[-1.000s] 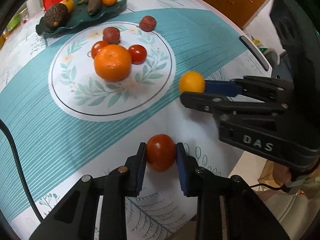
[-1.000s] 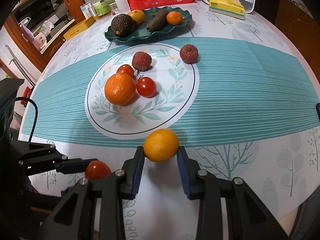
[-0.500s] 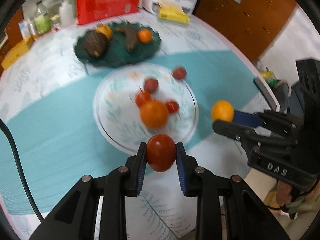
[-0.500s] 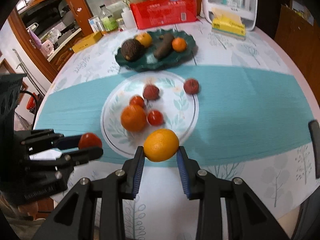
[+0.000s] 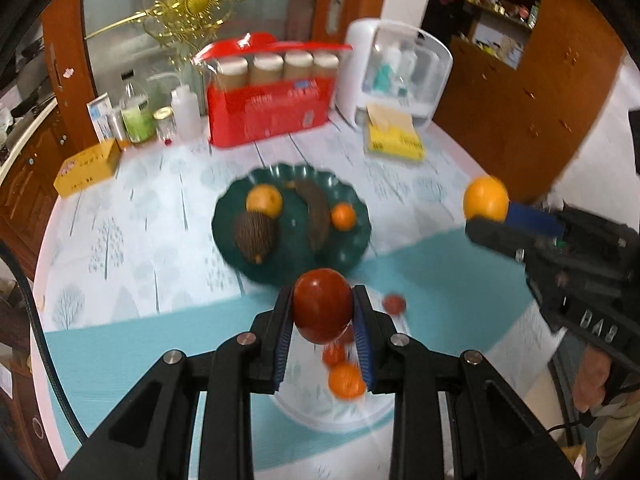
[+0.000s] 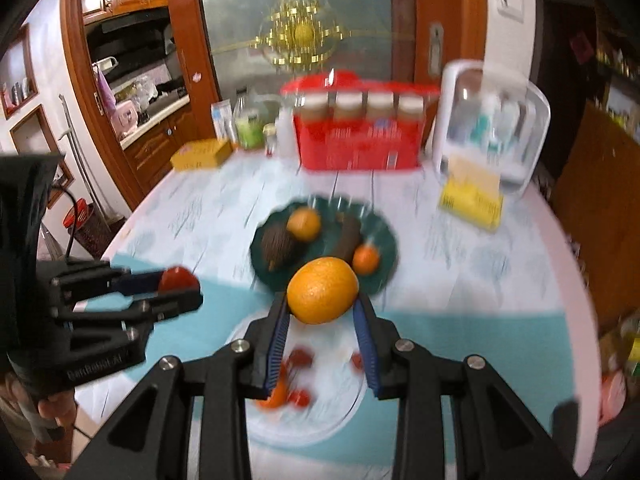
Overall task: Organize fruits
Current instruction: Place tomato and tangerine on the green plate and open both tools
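We are gripping a red tomato [image 5: 322, 305] in our left claw [image 5: 322, 320], the blue pads clamping it on both sides, and it is hanging in the air above the desk [image 5: 132, 232]. Our right claw [image 6: 322, 316] is squeezing an orange [image 6: 323, 290] the same way, also up off the surface. Beyond both fruits, a dark green scalloped plate [image 5: 352, 248] is sitting on the tree-patterned cloth, carrying a rough brown avocado [image 5: 254, 236], a yellow-orange citrus [image 5: 264, 200], a small tangerine [image 5: 343, 216] and a dark elongated fruit [image 5: 316, 216]. Below the claws, blurred red and orange fruits are lying on the white leaf-printed placemat [image 6: 320, 412].
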A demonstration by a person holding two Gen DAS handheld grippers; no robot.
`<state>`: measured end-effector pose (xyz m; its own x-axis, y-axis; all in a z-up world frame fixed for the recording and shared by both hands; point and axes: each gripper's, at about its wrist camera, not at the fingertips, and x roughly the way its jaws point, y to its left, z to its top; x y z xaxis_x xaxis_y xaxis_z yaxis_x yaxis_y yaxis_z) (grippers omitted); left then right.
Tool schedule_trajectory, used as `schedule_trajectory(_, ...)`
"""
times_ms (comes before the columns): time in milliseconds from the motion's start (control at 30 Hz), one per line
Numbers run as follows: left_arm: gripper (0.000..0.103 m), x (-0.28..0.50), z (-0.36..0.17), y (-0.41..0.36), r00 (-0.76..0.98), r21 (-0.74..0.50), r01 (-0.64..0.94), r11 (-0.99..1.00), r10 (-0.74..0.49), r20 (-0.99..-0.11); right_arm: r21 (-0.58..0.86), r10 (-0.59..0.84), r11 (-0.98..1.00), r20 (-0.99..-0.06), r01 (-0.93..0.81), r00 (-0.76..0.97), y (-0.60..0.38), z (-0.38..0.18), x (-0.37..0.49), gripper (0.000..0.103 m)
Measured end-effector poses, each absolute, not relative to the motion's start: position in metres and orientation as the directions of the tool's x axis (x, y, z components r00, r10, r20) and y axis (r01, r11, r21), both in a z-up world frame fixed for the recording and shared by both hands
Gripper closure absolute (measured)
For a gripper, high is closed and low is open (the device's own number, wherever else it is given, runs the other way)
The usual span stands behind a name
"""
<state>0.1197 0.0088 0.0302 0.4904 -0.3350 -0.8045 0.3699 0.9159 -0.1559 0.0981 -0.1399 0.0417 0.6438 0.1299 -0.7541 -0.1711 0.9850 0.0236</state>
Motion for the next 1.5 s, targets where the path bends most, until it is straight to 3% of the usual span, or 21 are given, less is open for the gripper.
schedule_trajectory(267, 0.076, 0.196, 0.023, -0.024, 0.548, -0.130, 0.270, 0.954, -0.263, -0.794, -0.022, 0.092, 0.986, -0.749, -0.163, 0.657, -0.174, 0.059, 0.213, 0.070)
schedule_trajectory(800, 0.076, 0.289, -0.095, -0.055, 0.424, -0.124, 0.105, 0.987, -0.157, -0.892, 0.025, 0.147, 0.959, -0.894, -0.282, 0.423, -0.186, -0.106, 0.327, 0.070)
schedule_trajectory(1133, 0.075, 0.302, -0.125, -0.062, 0.394, -0.096, 0.072, 0.993, -0.117, -0.912, -0.008, 0.139, 0.935, -0.912, -0.356, 0.385, -0.178, -0.142, 0.335, 0.068)
schedule_trajectory(1200, 0.072, 0.302, -0.127, -0.062, 0.389, -0.105, 0.068, 0.992, -0.124, -0.913, -0.015, 0.136, 0.931, -0.914, -0.366, 0.383, -0.176, -0.145, 0.334, 0.068)
schedule_trajectory(1300, 0.050, 0.300, -0.124, -0.064, 0.389, -0.128, 0.076, 0.989, -0.148, -0.909, -0.007, 0.153, 0.926, -0.908, -0.378, 0.391, -0.178, -0.143, 0.332, 0.062)
schedule_trajectory(1500, 0.024, 0.290, -0.106, -0.062, 0.426, -0.115, 0.067, 0.991, -0.133, -0.895, 0.020, 0.188, 0.929, -0.886, -0.370, 0.423, -0.185, -0.127, 0.328, 0.056)
